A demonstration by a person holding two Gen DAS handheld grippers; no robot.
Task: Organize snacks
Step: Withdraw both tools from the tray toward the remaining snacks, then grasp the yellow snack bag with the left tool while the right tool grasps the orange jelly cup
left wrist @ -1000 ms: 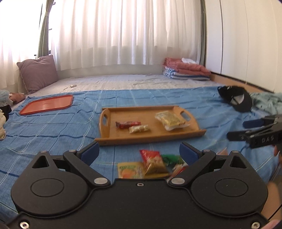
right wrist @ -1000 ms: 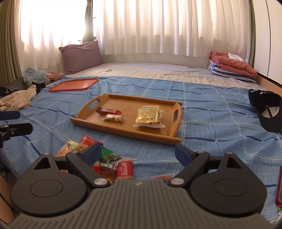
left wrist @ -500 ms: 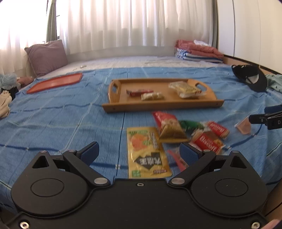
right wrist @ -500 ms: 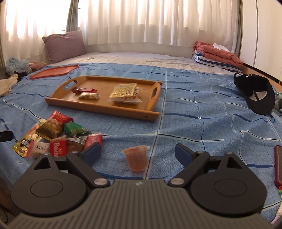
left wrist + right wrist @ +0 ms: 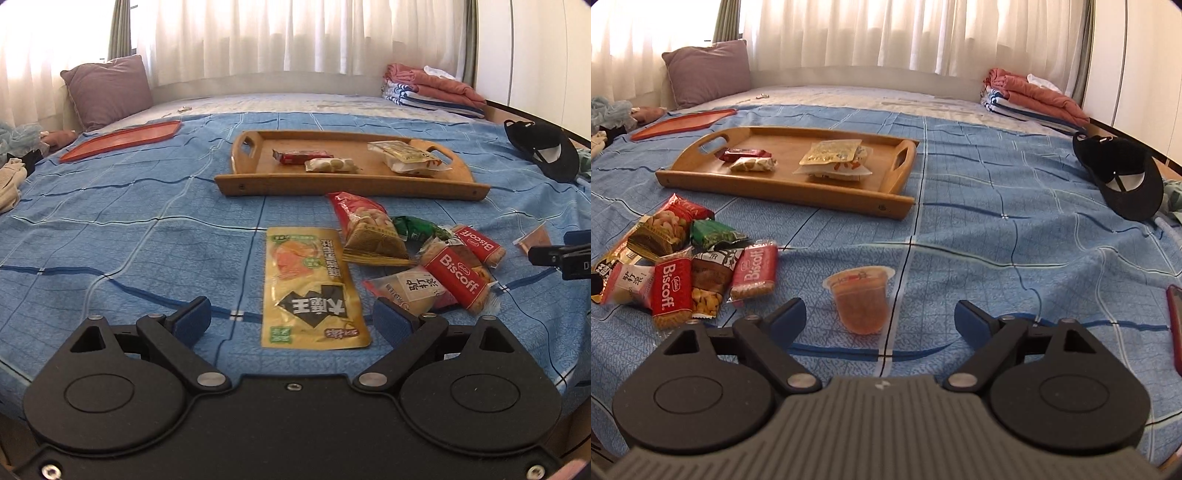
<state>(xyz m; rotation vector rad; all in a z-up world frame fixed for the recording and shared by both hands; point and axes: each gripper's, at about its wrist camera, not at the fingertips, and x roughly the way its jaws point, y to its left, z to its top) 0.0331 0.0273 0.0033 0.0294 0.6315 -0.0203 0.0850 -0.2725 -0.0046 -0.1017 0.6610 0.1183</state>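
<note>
Looking along the left gripper (image 5: 291,319), its blue-tipped jaws stand wide apart and hold nothing, with a yellow pouch (image 5: 312,290) lying flat on the blue bedspread (image 5: 122,236) between and just ahead of them. To the pouch's right sits a loose heap of snacks: a red nut bag (image 5: 364,223), a green packet (image 5: 417,229) and two red Biscoff packs (image 5: 458,277). Beyond them the wooden tray (image 5: 351,188) carries a red bar (image 5: 301,156), a small nut packet (image 5: 332,165) and a pale yellow packet (image 5: 408,157). An orange tray (image 5: 122,140) lies far left, a black cap (image 5: 546,155) far right. From the right wrist, the right gripper (image 5: 881,319) is likewise spread open and empty, with a jelly cup (image 5: 862,299) lying tipped on the bedspread just ahead between its tips. The snack heap lies to the left, the wooden tray farther back.
</note>
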